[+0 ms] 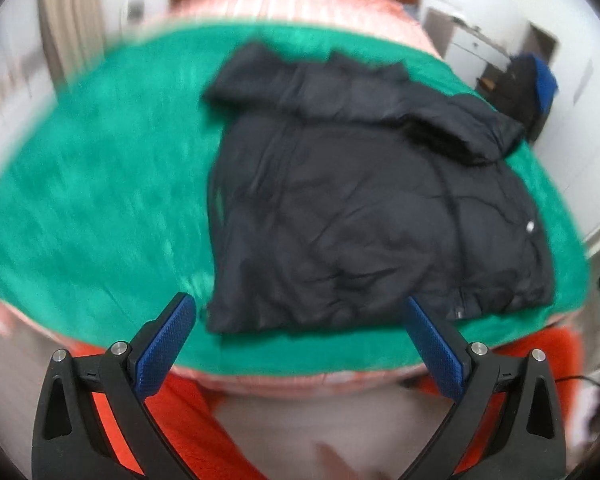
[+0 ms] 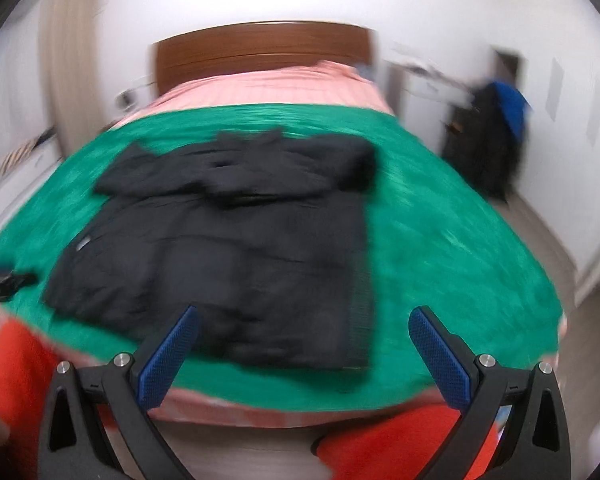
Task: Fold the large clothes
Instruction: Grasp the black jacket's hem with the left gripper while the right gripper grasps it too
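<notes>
Jacket (image 1: pixel 364 200) lies flat on green blanket (image 1: pixel 100 184), ahead of both empty, spread-wide tools (image 1: pixel 300 312) (image 2: pixel 304 320).

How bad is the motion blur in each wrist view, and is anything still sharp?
Left wrist: green blanket smeared at left, dark jacket soft but folds readable; left gripper crisp, jaws open. Right wrist: heavier blur, jacket detail mostly lost, blanket streaked; right gripper sharp, jaws open. Both: strong fisheye curvature, dark vignette corners.
</notes>
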Action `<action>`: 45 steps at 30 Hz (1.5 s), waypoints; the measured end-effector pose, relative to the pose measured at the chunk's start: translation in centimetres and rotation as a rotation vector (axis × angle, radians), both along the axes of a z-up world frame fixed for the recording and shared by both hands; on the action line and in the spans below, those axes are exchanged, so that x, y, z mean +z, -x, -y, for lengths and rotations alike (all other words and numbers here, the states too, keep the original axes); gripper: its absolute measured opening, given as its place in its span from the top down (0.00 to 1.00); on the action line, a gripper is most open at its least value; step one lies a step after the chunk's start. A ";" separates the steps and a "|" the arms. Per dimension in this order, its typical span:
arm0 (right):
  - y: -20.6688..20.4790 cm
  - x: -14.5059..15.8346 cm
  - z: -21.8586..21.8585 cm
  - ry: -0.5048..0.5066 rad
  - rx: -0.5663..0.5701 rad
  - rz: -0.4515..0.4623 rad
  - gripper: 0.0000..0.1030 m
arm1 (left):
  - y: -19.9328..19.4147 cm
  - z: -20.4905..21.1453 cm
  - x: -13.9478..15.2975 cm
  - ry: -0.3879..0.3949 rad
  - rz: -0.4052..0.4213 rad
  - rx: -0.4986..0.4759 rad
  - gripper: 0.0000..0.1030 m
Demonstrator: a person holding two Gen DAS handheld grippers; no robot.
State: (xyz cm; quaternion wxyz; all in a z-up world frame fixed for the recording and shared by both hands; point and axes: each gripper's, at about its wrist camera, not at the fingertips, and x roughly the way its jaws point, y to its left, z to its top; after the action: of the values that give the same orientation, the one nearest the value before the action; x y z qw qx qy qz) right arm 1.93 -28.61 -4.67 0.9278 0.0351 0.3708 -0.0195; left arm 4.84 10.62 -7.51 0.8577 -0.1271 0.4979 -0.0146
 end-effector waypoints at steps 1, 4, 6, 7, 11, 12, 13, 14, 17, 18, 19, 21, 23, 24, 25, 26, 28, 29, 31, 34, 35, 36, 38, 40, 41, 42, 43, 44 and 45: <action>-0.9 -1.1 2.5 -0.042 -0.034 -0.037 0.00 | -0.5 -1.3 -1.1 0.070 -0.028 -0.001 0.00; -3.4 -3.9 5.7 -0.147 -0.020 -0.128 0.00 | -2.0 -3.3 -3.6 0.143 -0.074 -0.041 0.00; -5.1 -6.3 6.4 -0.252 0.024 -0.186 0.00 | -3.4 -2.9 -5.0 0.111 -0.088 -0.101 0.00; -5.9 -7.6 6.4 -0.311 0.050 -0.211 0.00 | -4.2 -2.7 -5.7 0.089 -0.091 -0.106 0.00; -8.2 -11.5 4.5 -0.403 0.121 -0.325 0.38 | -6.2 -2.5 -8.1 0.073 -0.160 -0.074 0.04; -8.4 -11.6 4.0 -0.386 0.123 -0.334 0.61 | -6.2 -2.3 -8.0 0.057 -0.157 -0.061 0.12; -8.2 -11.3 3.4 -0.349 0.118 -0.330 0.66 | -5.9 -2.0 -7.6 0.049 -0.150 -0.067 0.38; -8.0 -10.6 2.9 -0.318 0.127 -0.320 0.71 | -5.7 -1.6 -7.1 0.049 -0.151 -0.078 0.56; -6.6 -8.2 2.5 -0.273 0.158 -0.284 0.78 | -4.1 -0.8 -4.8 -0.011 -0.127 -0.092 0.79; -6.1 -7.5 2.7 -0.277 0.160 -0.279 0.78 | -3.3 -0.8 -3.9 -0.001 -0.122 -0.098 0.81; -5.4 -6.9 3.0 -0.285 0.161 -0.277 0.78 | -2.5 -0.9 -3.2 0.014 -0.121 -0.103 0.82; -3.9 -6.8 3.2 -0.287 0.157 -0.298 0.79 | -0.8 -1.1 -2.6 0.029 -0.121 -0.115 0.82; -3.3 -8.3 2.9 -0.250 0.149 -0.344 0.79 | 0.8 -0.4 -3.5 0.019 -0.150 -0.116 0.81; -3.2 -9.5 2.6 -0.219 0.142 -0.369 0.79 | 0.9 -0.2 -4.0 0.012 -0.162 -0.118 0.80; -3.3 -10.6 2.4 -0.200 0.131 -0.387 0.78 | 1.1 0.4 -4.5 -0.014 -0.174 -0.122 0.79; -3.5 -11.3 2.3 -0.193 0.123 -0.396 0.78 | 1.0 1.0 -4.8 -0.041 -0.180 -0.125 0.76; -3.8 -11.3 1.8 -0.144 0.116 -0.404 0.68 | 0.9 1.9 -4.4 -0.103 -0.181 -0.132 0.71; -3.8 -10.7 1.3 -0.099 0.121 -0.405 0.64 | 0.9 2.0 -3.8 -0.119 -0.180 -0.132 0.67; -3.5 -8.9 0.6 0.007 0.147 -0.394 0.39 | 1.1 1.6 -2.1 -0.121 -0.166 -0.120 0.54; -3.2 -3.9 -0.7 0.153 0.185 -0.280 0.25 | 2.0 -0.3 1.5 -0.129 -0.082 -0.051 0.25; -3.6 -2.0 -1.7 0.179 0.219 -0.230 0.23 | 2.2 -0.7 2.0 -0.129 -0.057 -0.031 0.23; -4.1 -0.4 -3.1 0.191 0.265 -0.182 0.18 | 2.2 -1.2 2.9 -0.129 -0.038 -0.007 0.23; -5.7 1.6 -6.2 0.200 0.365 -0.104 0.15 | 1.8 -1.5 4.0 -0.109 -0.009 0.028 0.23; -8.1 2.7 -10.6 0.220 0.496 -0.021 0.13 | 1.7 -0.5 4.3 -0.088 0.023 0.042 0.23; -9.7 2.5 -13.0 0.241 0.558 0.019 0.13 | 1.1 -0.5 4.3 -0.079 0.040 0.045 0.23; -11.4 1.8 -14.8 0.261 0.592 0.036 0.10 | 1.1 0.1 5.2 -0.077 0.056 0.044 0.23; -12.9 0.6 -16.3 0.288 0.600 0.042 0.10 | 0.9 0.7 5.1 -0.074 0.069 0.042 0.23; -15.1 -1.1 -17.9 0.334 0.595 0.029 0.10 | 1.4 0.9 5.4 -0.074 0.084 0.040 0.23; -16.8 -2.8 -18.8 0.367 0.587 -0.003 0.11 | 1.6 0.9 5.5 -0.078 0.098 0.038 0.23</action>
State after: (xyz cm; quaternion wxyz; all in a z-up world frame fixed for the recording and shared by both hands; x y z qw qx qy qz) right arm 18.75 -9.80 -7.43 0.8841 -0.2409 0.3567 0.1819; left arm 3.22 9.69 -2.03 0.8856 -0.1019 0.4528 0.0150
